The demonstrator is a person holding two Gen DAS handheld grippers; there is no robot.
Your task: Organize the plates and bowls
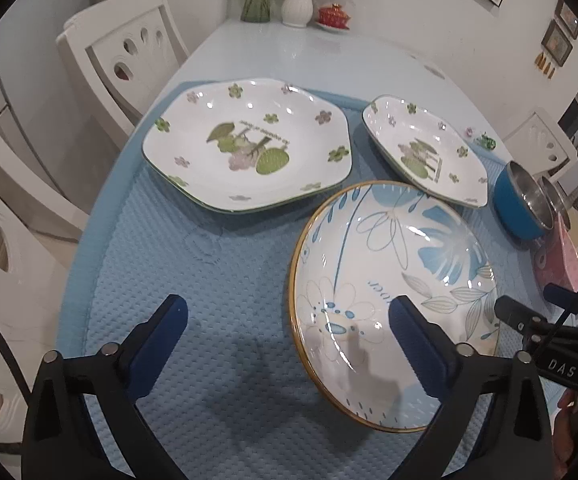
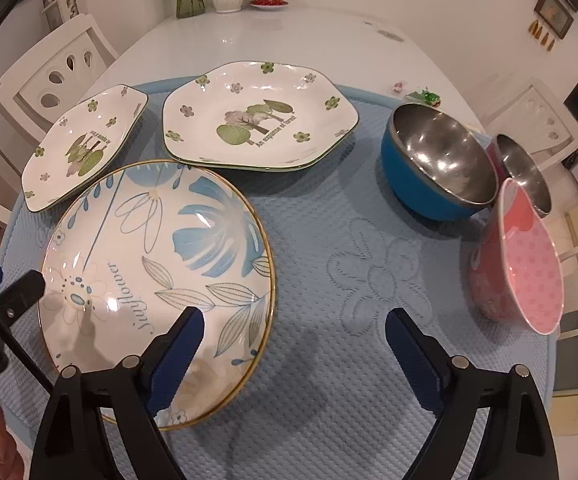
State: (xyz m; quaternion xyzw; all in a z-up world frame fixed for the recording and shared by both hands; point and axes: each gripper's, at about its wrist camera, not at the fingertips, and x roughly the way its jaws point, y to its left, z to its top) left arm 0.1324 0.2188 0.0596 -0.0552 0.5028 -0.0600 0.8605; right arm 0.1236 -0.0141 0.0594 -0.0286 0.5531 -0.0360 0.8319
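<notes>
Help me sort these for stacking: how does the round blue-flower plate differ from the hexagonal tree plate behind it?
The round plate has a circular gold-brown rim; the tree plate has six sides and a dark green rim. The round plate carries blue leaves and the word "sunflower"; the tree plate shows green and pink trees with small scattered flowers. The round plate lies nearest the cameras; the tree plate lies behind it. Both are glossy, white, shallow, empty, and rest upright on the blue mat.

Blue-leafed round plate [image 2: 157,280], blue mat [image 2: 329,360]
</notes>
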